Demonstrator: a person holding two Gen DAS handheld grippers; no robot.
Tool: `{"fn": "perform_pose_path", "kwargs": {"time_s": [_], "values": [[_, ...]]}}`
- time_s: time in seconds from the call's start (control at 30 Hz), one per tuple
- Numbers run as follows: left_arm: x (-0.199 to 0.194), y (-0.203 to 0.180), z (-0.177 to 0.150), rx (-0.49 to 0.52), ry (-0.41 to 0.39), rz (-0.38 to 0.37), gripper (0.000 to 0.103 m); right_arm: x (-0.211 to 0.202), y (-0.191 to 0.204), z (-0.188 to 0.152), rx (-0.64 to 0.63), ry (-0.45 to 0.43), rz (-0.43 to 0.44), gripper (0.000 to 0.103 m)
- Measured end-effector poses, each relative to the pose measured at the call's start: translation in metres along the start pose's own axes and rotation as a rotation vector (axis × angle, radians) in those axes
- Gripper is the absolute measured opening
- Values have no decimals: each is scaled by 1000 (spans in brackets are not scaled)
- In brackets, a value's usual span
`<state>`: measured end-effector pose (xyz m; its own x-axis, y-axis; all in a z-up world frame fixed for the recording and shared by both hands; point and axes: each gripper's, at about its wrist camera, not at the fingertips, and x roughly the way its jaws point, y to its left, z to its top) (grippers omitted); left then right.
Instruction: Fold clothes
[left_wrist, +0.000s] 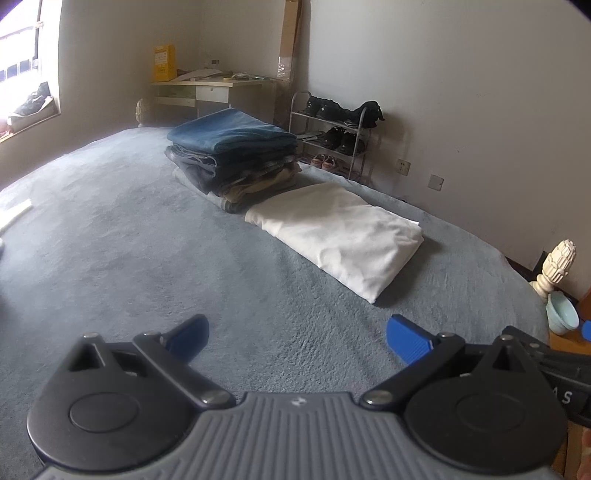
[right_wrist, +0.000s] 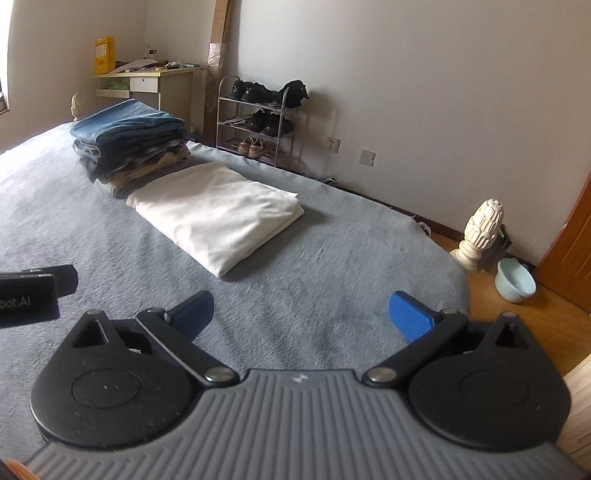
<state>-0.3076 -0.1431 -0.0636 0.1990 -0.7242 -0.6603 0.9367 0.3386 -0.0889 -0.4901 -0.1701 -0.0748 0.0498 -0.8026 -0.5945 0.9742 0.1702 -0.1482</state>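
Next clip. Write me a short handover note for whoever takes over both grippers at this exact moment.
Left gripper: jaws open, holding nothing, above the bed.
Right gripper: jaws open, holding nothing, above the bed near its edge.
White garment: folded, flat on the bed, touching the stack at its far end.
Stack: folded dark clothes, blue on top.
Done: everything in view is folded.
Left: probably putting the white garment on the stack; no unfolded clothes in view.

Bare blanket (left_wrist: 129, 240) lies open left of the folded white cloth (left_wrist: 340, 236) and clothes stack (left_wrist: 236, 155).
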Motion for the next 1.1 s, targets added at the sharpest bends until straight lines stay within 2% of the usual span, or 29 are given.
{"fn": "perform_pose_path", "kwargs": {"time_s": [0.23,1.1], "values": [[-2,-3,-2,4,2,-14,103,-2,-1,2,-6,-7,-8,102],[10,-26,-11,72,46,-36,103,20,-19,-6,33,63,-17,102]]}}
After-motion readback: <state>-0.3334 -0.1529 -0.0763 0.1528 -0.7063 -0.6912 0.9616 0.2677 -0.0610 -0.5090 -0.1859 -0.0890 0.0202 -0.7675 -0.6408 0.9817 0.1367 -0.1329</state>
